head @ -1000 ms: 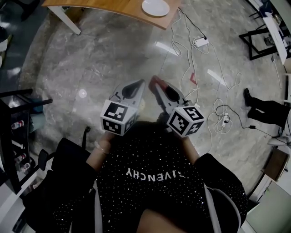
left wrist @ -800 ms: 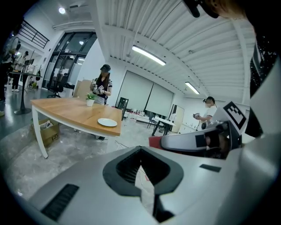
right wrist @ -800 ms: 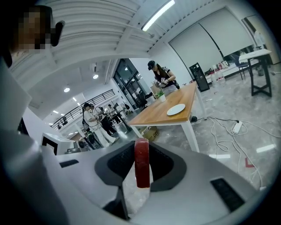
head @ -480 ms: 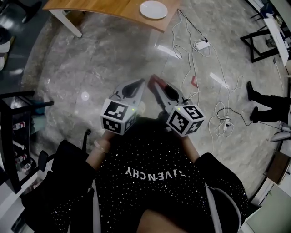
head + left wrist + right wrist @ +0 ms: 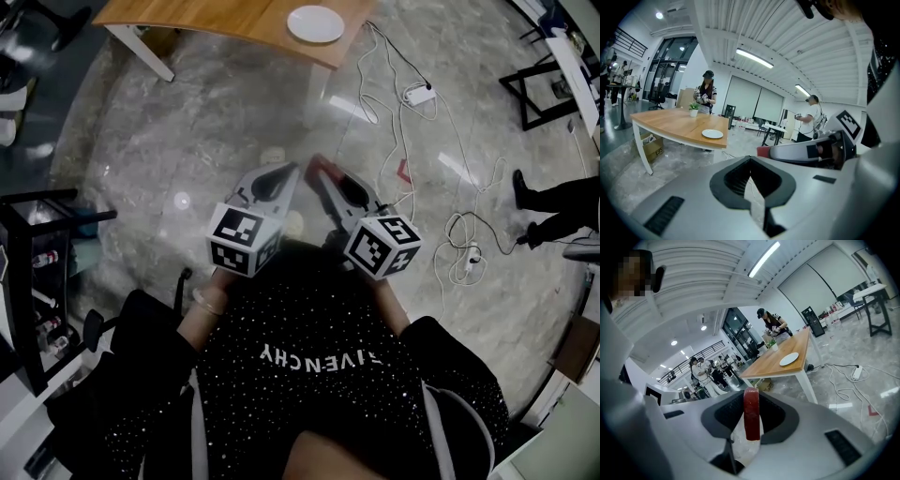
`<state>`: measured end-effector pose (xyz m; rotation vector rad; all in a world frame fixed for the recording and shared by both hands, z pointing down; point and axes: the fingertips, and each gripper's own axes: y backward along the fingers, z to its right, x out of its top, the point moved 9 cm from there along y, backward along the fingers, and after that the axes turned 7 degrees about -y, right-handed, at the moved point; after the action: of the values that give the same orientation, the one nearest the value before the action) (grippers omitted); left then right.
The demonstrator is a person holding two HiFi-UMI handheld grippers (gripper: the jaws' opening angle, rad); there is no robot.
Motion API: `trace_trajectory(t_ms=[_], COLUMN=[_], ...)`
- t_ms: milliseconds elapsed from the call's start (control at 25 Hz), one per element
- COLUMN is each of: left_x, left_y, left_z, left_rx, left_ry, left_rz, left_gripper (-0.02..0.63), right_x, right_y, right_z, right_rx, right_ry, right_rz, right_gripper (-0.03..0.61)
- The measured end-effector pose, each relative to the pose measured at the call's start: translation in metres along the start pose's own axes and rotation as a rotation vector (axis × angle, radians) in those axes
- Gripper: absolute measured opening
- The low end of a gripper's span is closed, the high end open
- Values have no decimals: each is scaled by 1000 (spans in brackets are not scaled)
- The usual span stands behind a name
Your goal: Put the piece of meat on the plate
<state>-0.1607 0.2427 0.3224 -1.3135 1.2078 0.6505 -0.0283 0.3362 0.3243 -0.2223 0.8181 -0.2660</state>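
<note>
Between the jaws of my right gripper (image 5: pixel 752 425) the piece of meat (image 5: pixel 751 404) is pinched upright; left gripper (image 5: pixel 751 180) closed, empty. Target plate (image 5: pixel 315 22) sits on the wooden table (image 5: pixel 216 14), well apart ahead. I should walk over, grip steady, lower onto plate centre, then release.

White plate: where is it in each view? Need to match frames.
Head view: white plate at top centre, near the right end of the wooden table.
Left gripper view: plate left of centre at mid-height, near the table's closest corner.
Right gripper view: plate right of centre at mid-height, up and right of the piece of meat.
Shared landmark: the wooden table under the plate, in all three views.
</note>
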Motion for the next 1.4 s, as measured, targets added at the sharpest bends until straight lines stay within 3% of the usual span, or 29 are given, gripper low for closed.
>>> trace_trajectory(t_ms=[720, 1400], left_x=[20, 85], left_y=[-66, -170], left_z=[-43, -149], left_rx=[-41, -64], left_ry=[35, 59], left_rz=[-25, -62], left_gripper=[9, 9], right_x=[41, 143], right_y=[-43, -157], right_z=[36, 83], right_rx=[-65, -102], right_ry=[-32, -58], right_rz=[-5, -23], right_gripper=[98, 98])
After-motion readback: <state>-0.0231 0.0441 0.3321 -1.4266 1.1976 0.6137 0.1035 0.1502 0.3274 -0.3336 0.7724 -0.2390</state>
